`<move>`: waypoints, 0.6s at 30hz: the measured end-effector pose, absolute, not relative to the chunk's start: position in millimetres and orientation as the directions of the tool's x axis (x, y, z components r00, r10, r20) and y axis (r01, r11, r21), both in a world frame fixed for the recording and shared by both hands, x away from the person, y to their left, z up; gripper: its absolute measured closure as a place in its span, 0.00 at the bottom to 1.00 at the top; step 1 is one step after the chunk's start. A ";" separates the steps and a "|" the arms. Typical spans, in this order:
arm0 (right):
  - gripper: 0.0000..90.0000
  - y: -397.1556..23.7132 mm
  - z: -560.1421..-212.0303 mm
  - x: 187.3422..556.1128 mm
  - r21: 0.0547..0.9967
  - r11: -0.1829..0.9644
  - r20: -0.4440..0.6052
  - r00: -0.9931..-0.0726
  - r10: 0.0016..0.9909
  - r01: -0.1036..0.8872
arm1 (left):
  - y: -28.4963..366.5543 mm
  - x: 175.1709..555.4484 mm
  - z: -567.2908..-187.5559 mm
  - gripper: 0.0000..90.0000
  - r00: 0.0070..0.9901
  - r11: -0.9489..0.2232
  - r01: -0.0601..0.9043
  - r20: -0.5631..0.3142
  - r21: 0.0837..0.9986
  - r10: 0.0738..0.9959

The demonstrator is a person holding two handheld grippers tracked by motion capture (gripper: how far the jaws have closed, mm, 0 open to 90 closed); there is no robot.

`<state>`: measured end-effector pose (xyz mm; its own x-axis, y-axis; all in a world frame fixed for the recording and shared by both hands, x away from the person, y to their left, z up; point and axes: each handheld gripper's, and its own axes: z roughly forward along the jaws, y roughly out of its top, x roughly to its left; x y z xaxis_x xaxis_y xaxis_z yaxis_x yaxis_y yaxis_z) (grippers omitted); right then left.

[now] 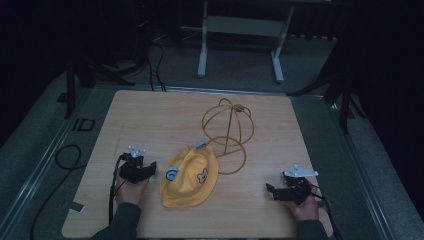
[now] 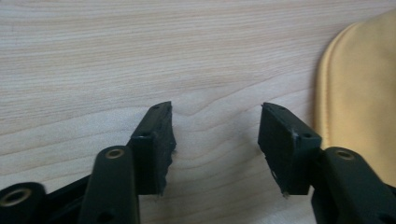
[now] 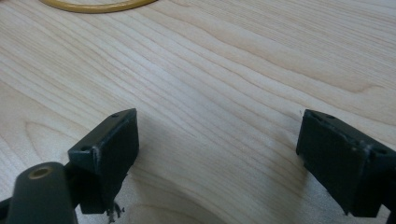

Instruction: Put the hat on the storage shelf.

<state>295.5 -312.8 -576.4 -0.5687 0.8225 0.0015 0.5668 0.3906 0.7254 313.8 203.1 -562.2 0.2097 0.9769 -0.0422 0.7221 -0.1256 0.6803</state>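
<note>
A yellow cap (image 1: 190, 177) with white patches lies flat at the front middle of the wooden table (image 1: 150, 120). Behind it stands a yellow wire hat stand (image 1: 227, 122) with a dome frame and a ring base. My left gripper (image 1: 150, 167) rests on the table just left of the cap, open, with bare wood between its fingers; the cap's edge (image 2: 359, 98) lies to the right in the left gripper view. My right gripper (image 1: 270, 190) sits at the front right, open wide over bare wood, and the stand's ring (image 3: 98, 5) lies ahead of it.
A black cable (image 1: 65, 160) loops on the grey floor left of the table. A white metal frame (image 1: 240, 30) stands on the floor beyond the far edge. Black tripod legs (image 1: 345, 95) stand at the right.
</note>
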 end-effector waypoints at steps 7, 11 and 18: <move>0.14 -312.8 -576.5 295.3 0.726 0.390 0.002 -0.568 0.823 0.567 | 196.8 306.1 -539.8 0.58 0.231 -0.170 0.753 -0.013 0.635 0.973; 0.14 -312.8 -576.5 295.3 0.726 0.390 0.002 -0.568 0.823 0.567 | 195.6 299.4 -528.4 0.56 0.252 -0.171 0.756 -0.040 0.631 0.967; 0.14 -312.8 -576.5 295.3 0.726 0.390 0.002 -0.568 0.823 0.567 | 193.1 288.0 -503.5 0.57 0.328 -0.187 0.724 -0.093 0.664 0.940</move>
